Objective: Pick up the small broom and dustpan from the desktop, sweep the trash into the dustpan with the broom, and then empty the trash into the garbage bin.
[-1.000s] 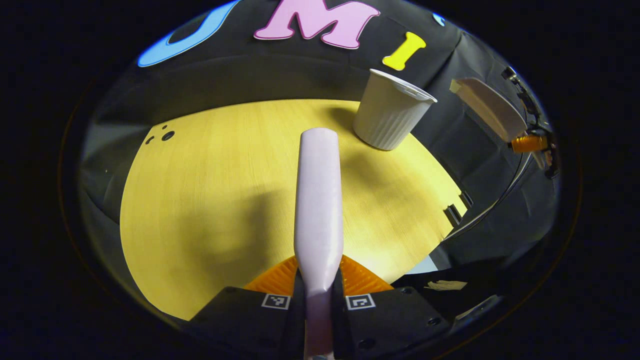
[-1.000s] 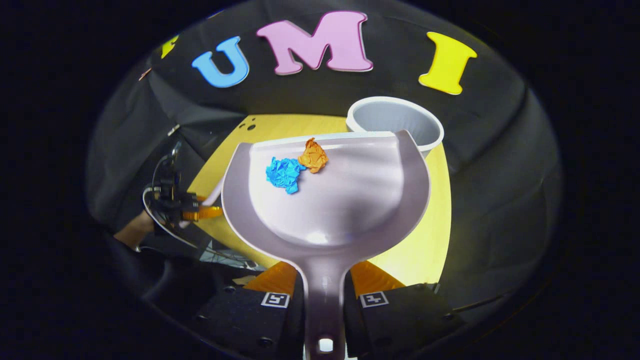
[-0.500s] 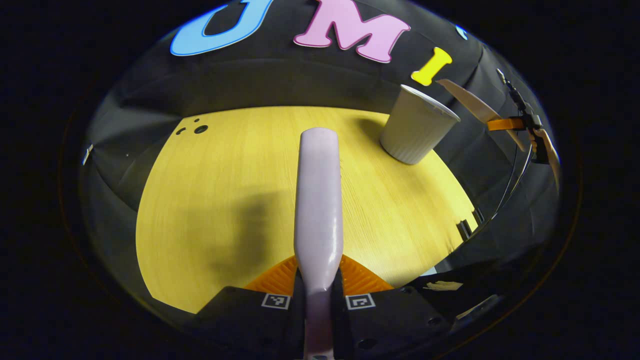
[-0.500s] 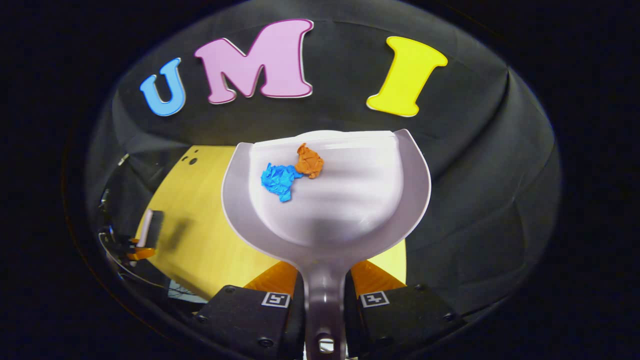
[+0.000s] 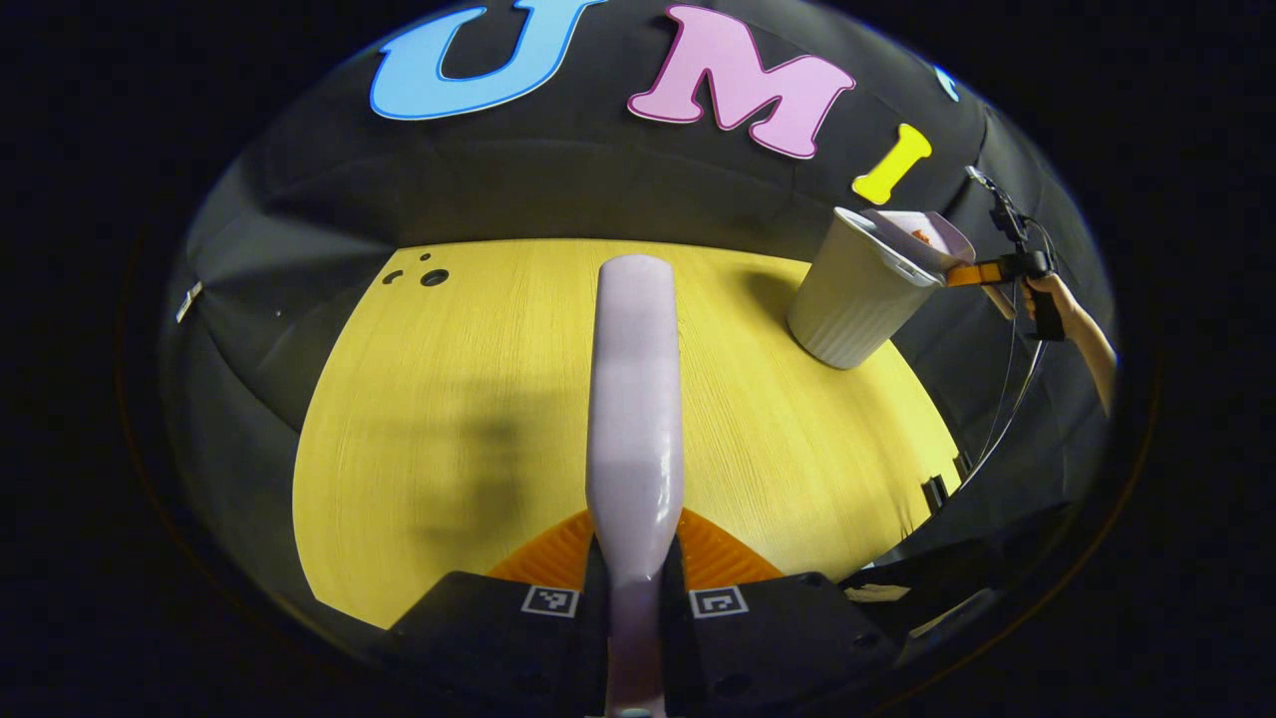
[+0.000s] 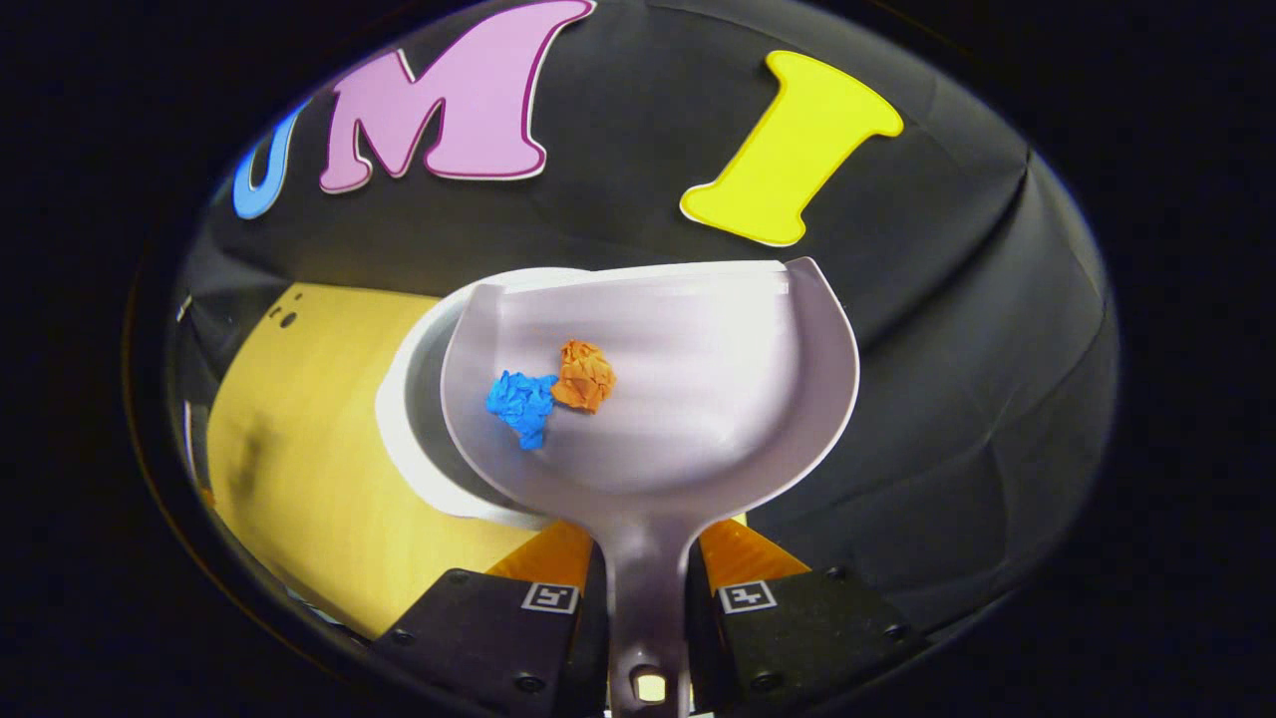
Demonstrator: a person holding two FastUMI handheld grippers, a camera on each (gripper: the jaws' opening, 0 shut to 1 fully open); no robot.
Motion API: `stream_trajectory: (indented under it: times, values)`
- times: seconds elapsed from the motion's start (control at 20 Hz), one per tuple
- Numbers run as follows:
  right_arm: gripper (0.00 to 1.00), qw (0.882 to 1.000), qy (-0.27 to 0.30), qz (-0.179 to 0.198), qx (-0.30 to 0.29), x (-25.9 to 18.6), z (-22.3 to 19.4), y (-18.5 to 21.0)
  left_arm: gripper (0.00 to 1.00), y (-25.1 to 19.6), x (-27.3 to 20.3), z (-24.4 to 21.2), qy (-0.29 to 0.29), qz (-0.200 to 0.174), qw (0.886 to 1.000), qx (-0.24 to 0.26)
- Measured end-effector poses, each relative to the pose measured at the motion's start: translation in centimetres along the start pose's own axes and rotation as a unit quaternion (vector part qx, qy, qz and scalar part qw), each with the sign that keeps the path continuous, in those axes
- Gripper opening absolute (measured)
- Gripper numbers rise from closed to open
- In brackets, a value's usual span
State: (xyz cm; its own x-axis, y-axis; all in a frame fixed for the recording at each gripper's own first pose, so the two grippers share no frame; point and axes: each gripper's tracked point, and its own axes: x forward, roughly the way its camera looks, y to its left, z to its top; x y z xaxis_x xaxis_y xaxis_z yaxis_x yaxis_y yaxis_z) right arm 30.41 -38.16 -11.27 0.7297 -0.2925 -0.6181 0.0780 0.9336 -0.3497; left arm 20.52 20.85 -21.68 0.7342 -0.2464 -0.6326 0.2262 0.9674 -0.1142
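Note:
My right gripper is shut on the handle of the pale dustpan, which is held over the white garbage bin. A blue paper wad and an orange paper wad lie together in the pan, left of its middle. My left gripper is shut on the pale broom, whose back points forward above the yellow desktop. From the left gripper view, the ribbed bin stands at the far right of the desk with the tilted dustpan at its rim, held by the right gripper and a hand.
Small dark holes mark the desk's far left corner. A cable hangs from the far gripper along the desk's right edge. Black cloth walls close the booth behind and beside the desk.
The dustpan has swung over the bin and tilted toward its left side; both wads slid down and left in the pan. The left gripper with the broom drifted slightly, still above the desk.

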Motion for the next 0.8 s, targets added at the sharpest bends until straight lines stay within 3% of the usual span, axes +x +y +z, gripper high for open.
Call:
stream_trajectory:
  times: [0.15, 0.2, 0.4, 0.8]
  values:
    - [0.36, 0.999, -0.001, -0.034, -0.019, 0.9, 0.4, -0.9, 0.29, -0.4, 0.2, -0.2, 0.005, -0.008, 1.0, -0.007]
    - [0.36, 0.999, -0.001, -0.042, -0.025, 1.1, 0.4, -1.2, 0.26, -0.7, 0.2, -0.2, 0.006, -0.012, 1.0, -0.007]
    - [0.36, 0.992, -0.013, -0.083, -0.092, 1.4, 0.3, -2.0, 0.26, -1.3, 0.9, -0.1, 0.014, -0.018, 1.0, 0.002]
    - [0.36, 0.96, -0.037, -0.154, -0.231, 1.1, 1.3, -2.7, 0.26, -0.9, 1.2, -0.1, 0.018, -0.018, 1.0, 0.006]
